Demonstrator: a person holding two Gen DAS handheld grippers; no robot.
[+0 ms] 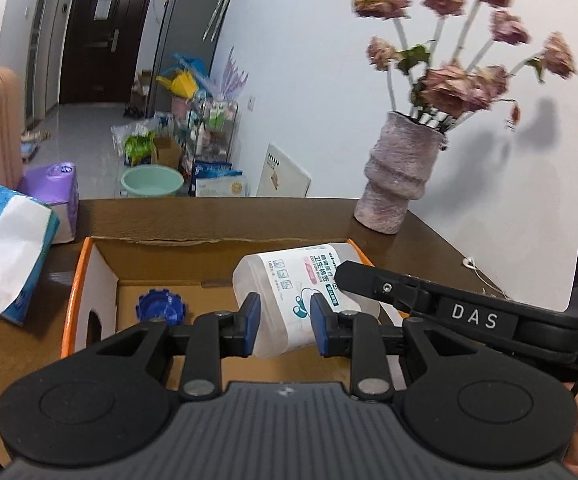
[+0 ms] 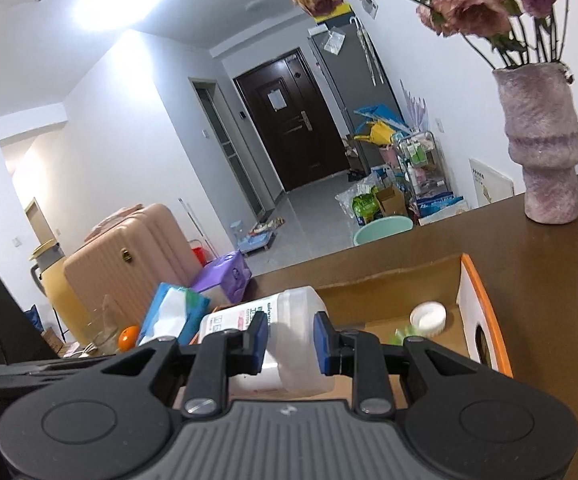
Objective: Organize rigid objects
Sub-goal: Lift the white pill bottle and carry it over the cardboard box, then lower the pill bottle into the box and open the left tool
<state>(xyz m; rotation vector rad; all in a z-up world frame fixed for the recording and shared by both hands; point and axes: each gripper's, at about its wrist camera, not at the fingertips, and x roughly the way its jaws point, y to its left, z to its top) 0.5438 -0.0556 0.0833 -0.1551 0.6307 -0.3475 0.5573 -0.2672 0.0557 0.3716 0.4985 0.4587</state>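
Both grippers clamp one translucent plastic cotton-bud container point(image 1: 289, 300), held tipped on its side above an open cardboard box point(image 1: 101, 280). In the left wrist view the left gripper point(image 1: 285, 320) has its blue pads pressed against the container's printed label, jaws narrow around its body. The right gripper point(image 1: 369, 280) enters from three o'clock and pinches the far, plain end. In the right wrist view the right gripper's point(image 2: 291, 340) pads squeeze that plain end.

Judging by its look, the container is light, stiff and smooth, so it could slip; the flat labelled sides seem the safest grip.

Inside the box, a blue cap point(image 1: 161, 306) sits at nine o'clock of the container. A white lid point(image 2: 429, 318) lies at three o'clock in the right view. Beyond, at one o'clock, stands a pink vase point(image 1: 401, 176) of dried roses on the brown table point(image 1: 429, 240).
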